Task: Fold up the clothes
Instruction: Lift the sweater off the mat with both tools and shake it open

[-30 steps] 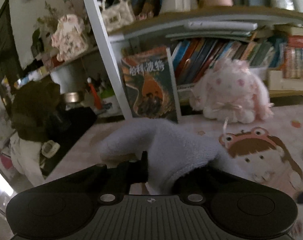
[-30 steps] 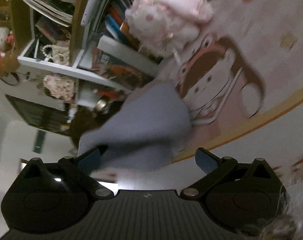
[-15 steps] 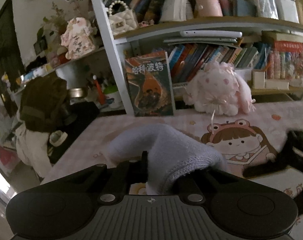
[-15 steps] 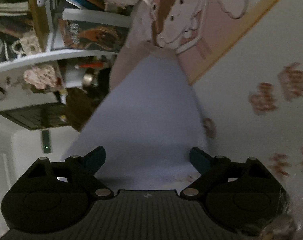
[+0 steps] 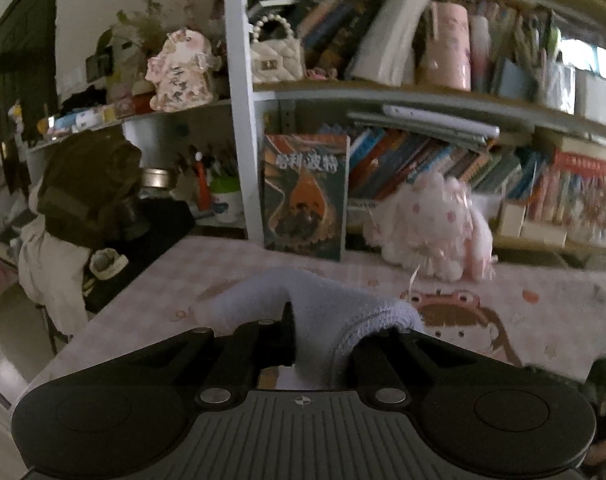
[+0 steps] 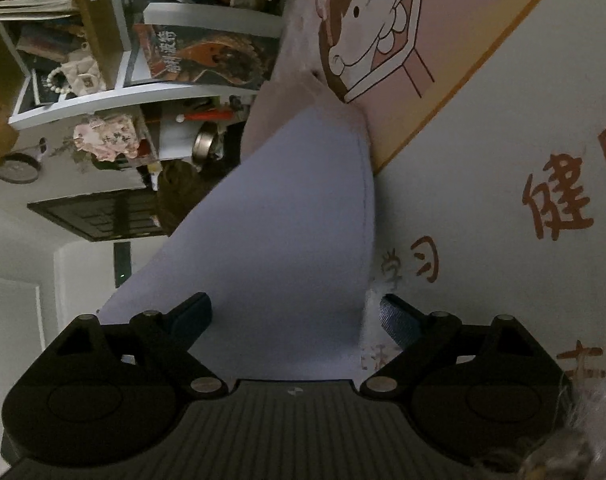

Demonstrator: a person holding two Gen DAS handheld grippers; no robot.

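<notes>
Left wrist view: the left claw [image 5: 323,344] is pinched narrow on a fold of the lilac knitted garment [image 5: 315,300], which bunches up between and just ahead of its fingers and droops forward onto the pink printed table mat [image 5: 543,312]. Beyond the claw stand an upright book [image 5: 305,192] and, to its right, a pink plush toy [image 5: 431,224], both against the bookshelf [image 5: 383,92].

Right wrist view: the camera is rolled on its side. The right claw [image 6: 295,320] stands wide, its blue pads [image 6: 399,320] well apart with nothing clamped. The same garment [image 6: 287,240] stretches away from between the fingers as a smooth, taut sheet, its stitched hem curving along the right-hand finger's side, with the mat's cartoon print [image 6: 383,20] beyond.

Judging the step: the cloth looks held by one end while the other claw lines up on an edge. To do this well, the right claw should close on the hem itself, not mid-panel, taking both layers if there are two. Keep the left pinch firm and the span taut, so the fold lands with edges matched and no creases trapped.
</notes>
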